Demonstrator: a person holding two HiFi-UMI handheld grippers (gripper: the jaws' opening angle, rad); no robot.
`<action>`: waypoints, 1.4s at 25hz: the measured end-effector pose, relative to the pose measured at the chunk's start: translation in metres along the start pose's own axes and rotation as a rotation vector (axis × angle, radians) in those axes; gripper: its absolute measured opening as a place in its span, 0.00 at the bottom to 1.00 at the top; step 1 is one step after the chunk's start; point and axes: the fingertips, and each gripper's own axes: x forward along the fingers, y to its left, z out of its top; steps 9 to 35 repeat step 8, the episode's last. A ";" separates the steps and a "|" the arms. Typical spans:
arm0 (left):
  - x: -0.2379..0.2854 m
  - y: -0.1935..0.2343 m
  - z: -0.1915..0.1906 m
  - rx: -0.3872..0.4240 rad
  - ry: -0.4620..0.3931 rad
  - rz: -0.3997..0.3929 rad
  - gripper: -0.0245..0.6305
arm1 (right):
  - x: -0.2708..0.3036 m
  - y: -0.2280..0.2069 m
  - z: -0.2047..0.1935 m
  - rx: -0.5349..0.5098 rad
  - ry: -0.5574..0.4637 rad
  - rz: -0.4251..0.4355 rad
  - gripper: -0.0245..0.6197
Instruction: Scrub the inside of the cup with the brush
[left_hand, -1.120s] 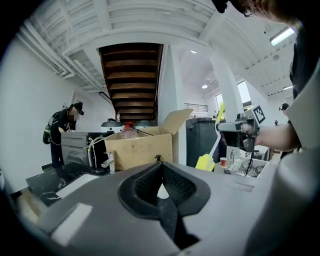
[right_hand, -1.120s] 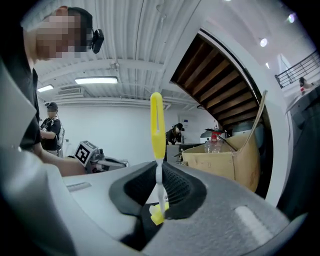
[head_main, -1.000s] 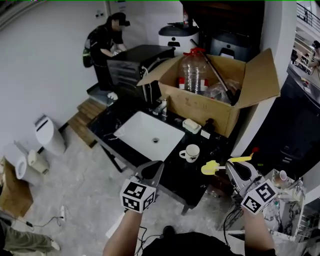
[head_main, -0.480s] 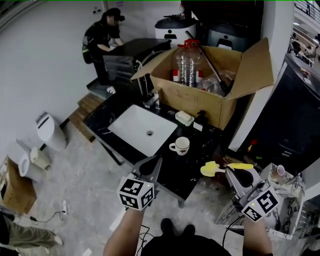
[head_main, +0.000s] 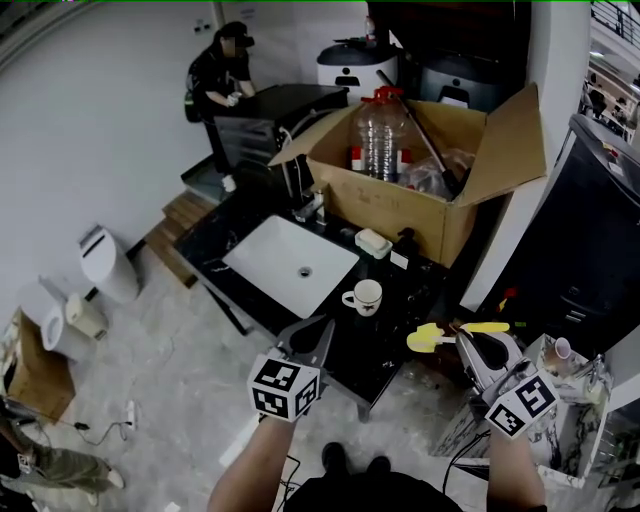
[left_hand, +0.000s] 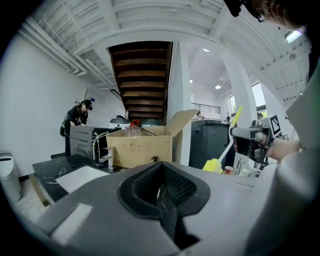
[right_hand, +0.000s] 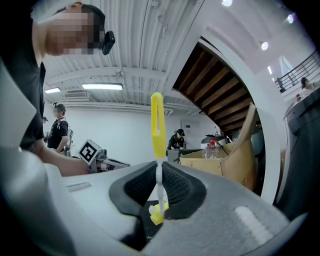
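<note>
A white cup (head_main: 365, 297) with a handle stands upright on the black countertop (head_main: 345, 345), right of the sink. My right gripper (head_main: 468, 342) is shut on the thin stem of a yellow brush (head_main: 428, 337). It holds the brush level over the counter's right end, clear of the cup. In the right gripper view the brush handle (right_hand: 157, 131) rises between the pads of my right gripper (right_hand: 160, 192). My left gripper (head_main: 310, 338) hovers over the counter's front edge, shut and empty. In the left gripper view its pads meet at my left gripper (left_hand: 161, 186), and the brush (left_hand: 218, 163) shows at right.
A white basin (head_main: 290, 262) is sunk in the counter, with a faucet (head_main: 306, 206) behind it. A soap dish (head_main: 375, 242) lies behind the cup. An open cardboard box (head_main: 445, 205) with a large water bottle (head_main: 378, 135) fills the back. A person (head_main: 222, 72) works far behind.
The head view has shifted slightly. Both grippers keep about the same places before the counter, and the brush stays in the right one.
</note>
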 end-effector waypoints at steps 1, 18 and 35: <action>-0.002 0.003 0.001 -0.004 -0.002 0.006 0.06 | 0.002 0.000 0.000 0.003 -0.001 0.001 0.10; -0.003 0.010 0.003 0.000 -0.001 0.031 0.06 | 0.009 -0.003 0.000 0.010 -0.011 0.015 0.10; -0.003 0.010 0.003 0.000 -0.001 0.031 0.06 | 0.009 -0.003 0.000 0.010 -0.011 0.015 0.10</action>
